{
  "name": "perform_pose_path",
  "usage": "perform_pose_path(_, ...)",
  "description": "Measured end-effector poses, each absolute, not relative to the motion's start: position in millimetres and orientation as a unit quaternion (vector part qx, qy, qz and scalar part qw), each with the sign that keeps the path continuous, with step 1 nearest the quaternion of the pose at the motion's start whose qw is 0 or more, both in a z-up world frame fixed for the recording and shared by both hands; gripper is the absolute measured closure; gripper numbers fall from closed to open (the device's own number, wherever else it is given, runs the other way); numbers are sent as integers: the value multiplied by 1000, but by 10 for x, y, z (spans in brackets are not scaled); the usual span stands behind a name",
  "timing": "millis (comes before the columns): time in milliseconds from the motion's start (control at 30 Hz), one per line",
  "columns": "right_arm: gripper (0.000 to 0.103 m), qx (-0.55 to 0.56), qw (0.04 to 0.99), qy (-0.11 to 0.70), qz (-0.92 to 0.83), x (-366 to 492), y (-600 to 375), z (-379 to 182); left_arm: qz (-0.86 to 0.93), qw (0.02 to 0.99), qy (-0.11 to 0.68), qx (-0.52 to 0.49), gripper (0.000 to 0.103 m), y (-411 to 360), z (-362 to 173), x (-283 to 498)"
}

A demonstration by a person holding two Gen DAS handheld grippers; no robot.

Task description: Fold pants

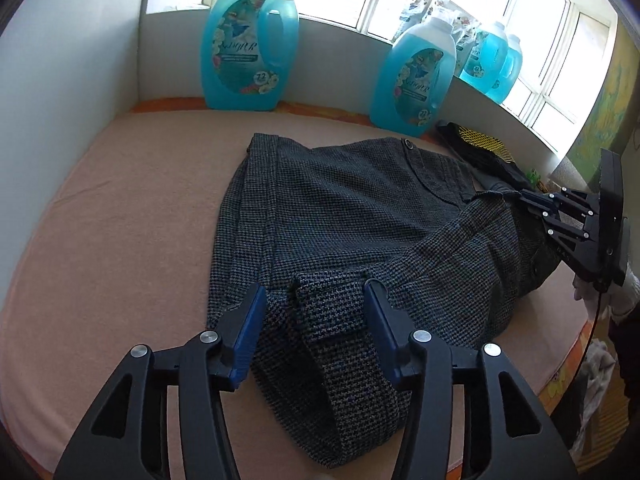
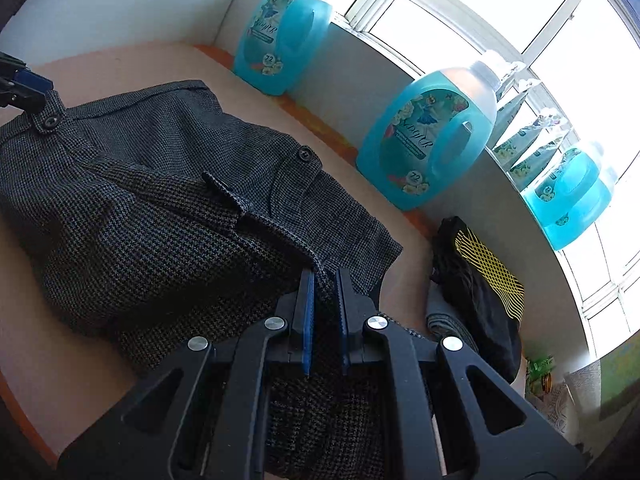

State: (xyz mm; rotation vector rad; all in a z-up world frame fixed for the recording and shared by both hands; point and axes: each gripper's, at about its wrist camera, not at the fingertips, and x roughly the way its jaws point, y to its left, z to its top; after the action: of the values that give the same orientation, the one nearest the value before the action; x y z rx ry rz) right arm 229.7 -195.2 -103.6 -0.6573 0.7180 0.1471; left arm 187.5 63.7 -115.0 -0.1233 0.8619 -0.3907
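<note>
Dark grey houndstooth pants [image 1: 352, 216] lie partly folded on the pink tabletop [image 1: 120, 208]. My left gripper [image 1: 316, 300] is open, its blue pads either side of a raised fold of the pants. My right gripper [image 2: 324, 276] is shut on the pants [image 2: 160, 208], pinching a fabric edge between its blue pads. The right gripper also shows in the left wrist view [image 1: 524, 196] at the pants' right edge. The left gripper's tip shows in the right wrist view [image 2: 32, 84] by the buttoned waistband.
Two large blue detergent bottles [image 1: 250, 40] [image 1: 412, 80] stand along the back wall, more on the windowsill [image 1: 490, 62]. A black and yellow garment [image 2: 480, 280] lies folded at the right. A white wall [image 1: 60, 60] borders the left side.
</note>
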Motion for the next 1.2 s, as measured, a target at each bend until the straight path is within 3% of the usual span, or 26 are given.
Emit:
perform_pose_path(100,93,-312,881,349,71,2283,-1966,-1059,-191,895,401,-45,59,541,-1169,1857)
perform_pose_path(200,93,-306,882,352,71,2259,-1990,-1049,-187,905,382,-25,91,473,-1113,1820)
perform_pose_path(233,93,-302,883,352,73,2250,-2002,-1032,-189,906,378,-22,94,464,-1086,1811)
perform_pose_path(500,93,-291,897,326,72,2155,-2009,-767,-179,928,324,-43,95,630,-652,1860)
perform_pose_path(767,93,-283,911,294,56,2568,-1974,-460,-147,950,269,-61,95,687,-205,2568)
perform_pose_path(967,93,-274,910,308,53,3189,-2025,-528,-121,950,282,-58,95,583,-320,3265)
perform_pose_path(1200,93,-270,892,357,61,3817,-2135,-1024,-94,939,330,-18,95,418,-774,3757)
